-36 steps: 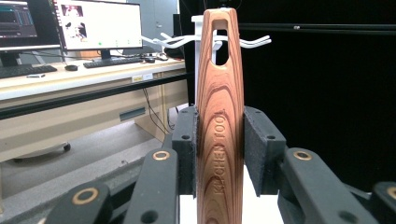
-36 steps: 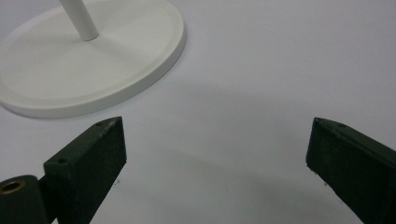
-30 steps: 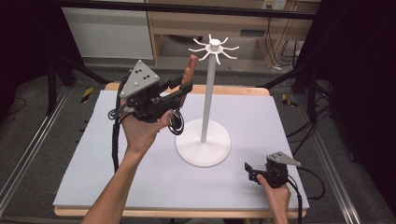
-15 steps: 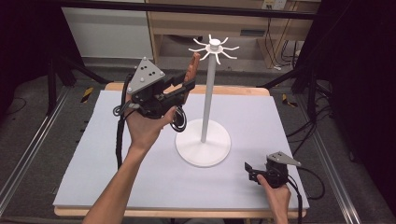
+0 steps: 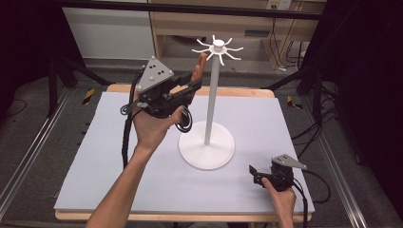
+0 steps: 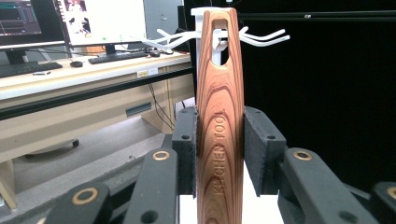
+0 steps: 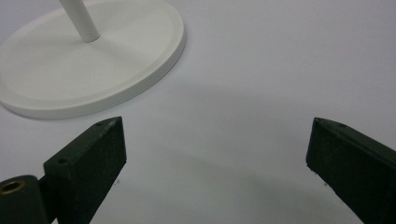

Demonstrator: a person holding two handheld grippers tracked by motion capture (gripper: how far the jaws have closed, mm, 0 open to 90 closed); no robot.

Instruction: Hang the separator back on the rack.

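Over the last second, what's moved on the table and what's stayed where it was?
The left gripper, shut on the wooden kitchen tool, has carried it up and rightward, closer to the hooks at the top of the white stand. Its slotted end is not yet over a hook. The right gripper stays open, resting low on the table by the stand's base, and the stand has not shifted.

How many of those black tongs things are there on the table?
2. The left tongs are raised beside the white stand, gripping a wooden kitchen tool near its hooks. The right tongs sit low, open, at the table's front right corner.
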